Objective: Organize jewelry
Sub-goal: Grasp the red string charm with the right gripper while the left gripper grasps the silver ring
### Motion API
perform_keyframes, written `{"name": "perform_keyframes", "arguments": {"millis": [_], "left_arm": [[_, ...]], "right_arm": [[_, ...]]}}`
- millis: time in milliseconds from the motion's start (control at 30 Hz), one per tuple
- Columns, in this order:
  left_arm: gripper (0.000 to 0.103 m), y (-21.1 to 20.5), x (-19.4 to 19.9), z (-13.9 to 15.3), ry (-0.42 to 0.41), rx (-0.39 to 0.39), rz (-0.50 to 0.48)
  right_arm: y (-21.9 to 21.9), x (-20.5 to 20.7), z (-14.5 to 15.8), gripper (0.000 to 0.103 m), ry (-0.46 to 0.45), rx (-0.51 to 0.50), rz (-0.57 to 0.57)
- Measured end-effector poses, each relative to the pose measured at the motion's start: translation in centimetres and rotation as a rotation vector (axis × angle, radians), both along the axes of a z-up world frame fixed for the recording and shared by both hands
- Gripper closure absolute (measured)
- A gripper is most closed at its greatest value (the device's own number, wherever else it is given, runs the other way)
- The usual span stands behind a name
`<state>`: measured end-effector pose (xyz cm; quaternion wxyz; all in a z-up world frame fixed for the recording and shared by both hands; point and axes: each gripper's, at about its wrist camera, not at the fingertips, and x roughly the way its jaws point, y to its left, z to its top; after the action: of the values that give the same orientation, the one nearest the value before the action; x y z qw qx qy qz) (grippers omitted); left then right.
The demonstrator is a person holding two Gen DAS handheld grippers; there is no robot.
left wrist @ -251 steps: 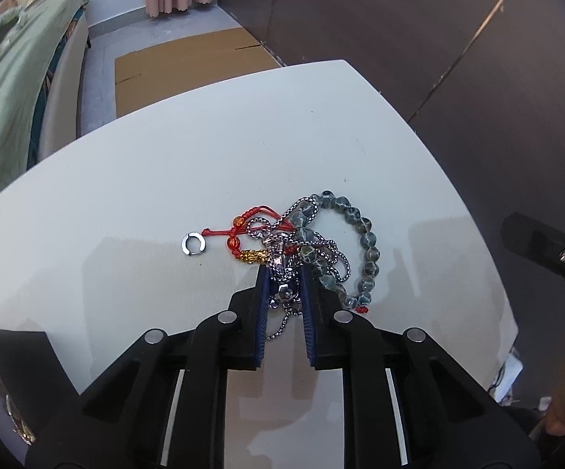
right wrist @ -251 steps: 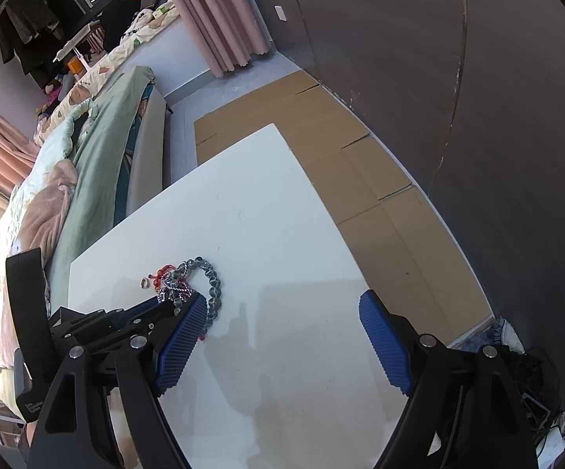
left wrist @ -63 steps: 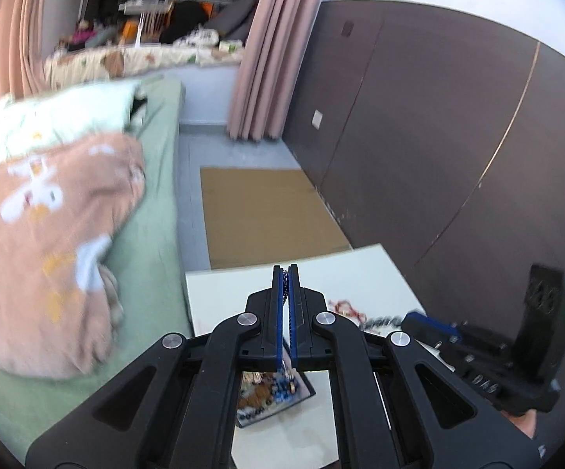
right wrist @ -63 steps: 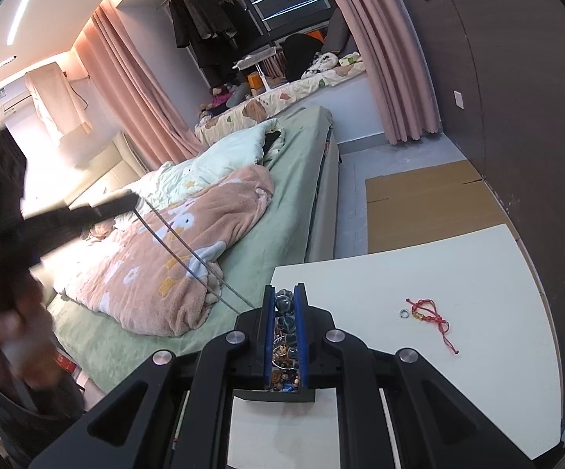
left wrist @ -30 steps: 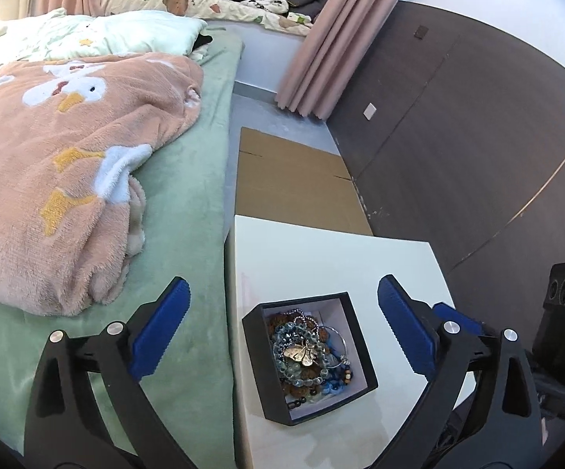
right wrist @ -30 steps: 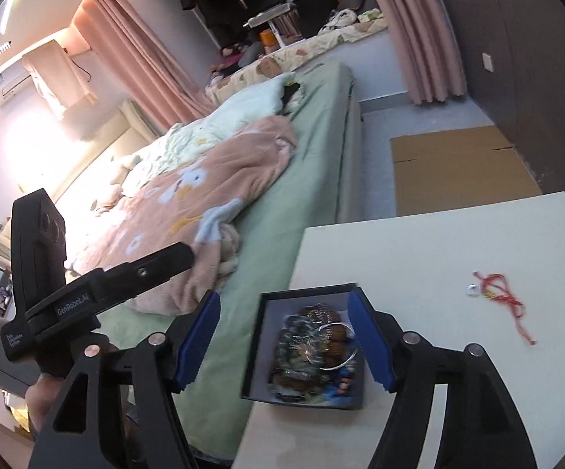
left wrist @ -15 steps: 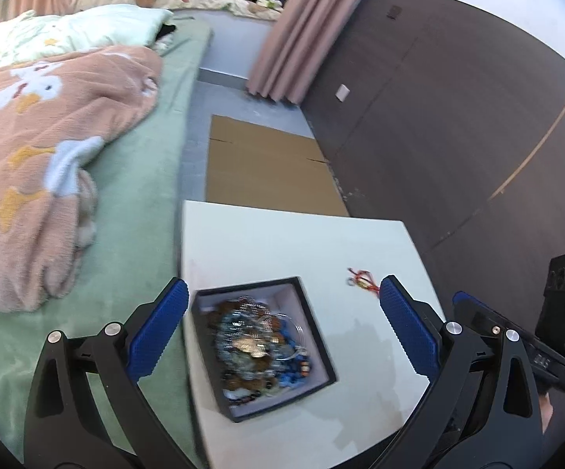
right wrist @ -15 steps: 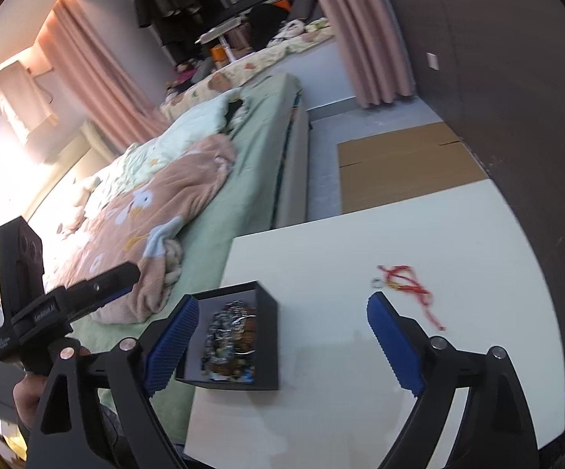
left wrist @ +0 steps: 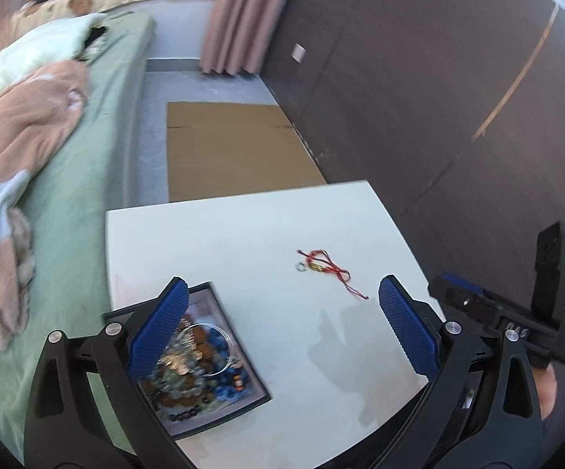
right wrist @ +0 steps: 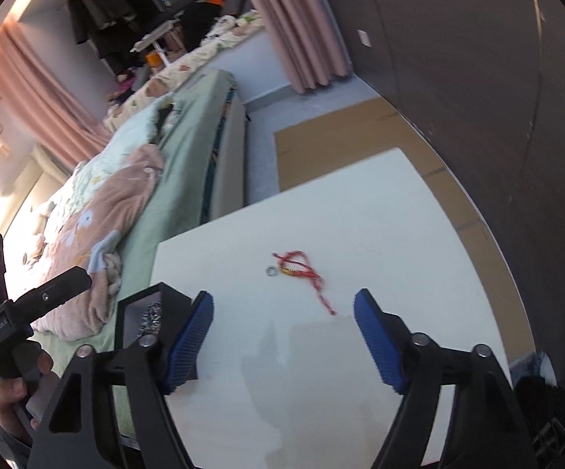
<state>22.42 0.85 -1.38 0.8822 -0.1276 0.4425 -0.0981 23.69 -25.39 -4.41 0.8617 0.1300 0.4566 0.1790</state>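
A black jewelry box [left wrist: 259, 394] full of beads and chains stands at the near left corner of the white table [left wrist: 243, 234]; its far corner [right wrist: 173, 297] shows in the right wrist view. A red cord bracelet [left wrist: 331, 269] [right wrist: 302, 269] with a gold charm lies mid-table beside a small silver ring [left wrist: 301, 267] [right wrist: 270, 271]. My left gripper [left wrist: 282, 320] is open above the box's right side, nothing between its fingers. My right gripper [right wrist: 284, 312] hovers short of the bracelet, its jaws closing with nothing between them.
A bed with a green sheet [left wrist: 87, 179] and a pink blanket [right wrist: 118, 199] runs along the table's left edge. Brown cardboard [left wrist: 227, 148] lies on the floor beyond the table. A dark panelled wall [left wrist: 438, 97] stands to the right. A hand [right wrist: 13, 387] holds the left gripper's handle.
Both grippers swung to the right, away from the box and toward the bracelet and ring. The box slid to the left in both views. The right jaws widened, then narrowed a little.
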Motion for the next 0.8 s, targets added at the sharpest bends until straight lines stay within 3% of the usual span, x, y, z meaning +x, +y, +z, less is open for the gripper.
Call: {"name": "perform_keyframes", "arguments": {"millis": [267, 400, 633, 800], "left_arm": [[0.034, -4.4, 3.8, -3.5, 0.106, 0.08, -0.079], [0.047, -5.8, 5.7, -5.6, 0.155, 0.099, -0.097], [0.053, -7.3, 8.4, -8.4, 0.201, 0.134, -0.113], [0.063, -8.0, 9.2, -10.3, 0.221, 0.169, -0.118]], "right_arm": [[-1.9, 0.7, -0.8, 0.046, 0.017, -0.011, -0.014], [-2.9, 1.2, -1.3, 0.047, 0.031, -0.006, -0.027], [-3.8, 2.0, -2.4, 0.059, 0.065, 0.01, -0.041], [-3.8, 3.2, -4.0, 0.067, 0.11, -0.022, -0.048]]}}
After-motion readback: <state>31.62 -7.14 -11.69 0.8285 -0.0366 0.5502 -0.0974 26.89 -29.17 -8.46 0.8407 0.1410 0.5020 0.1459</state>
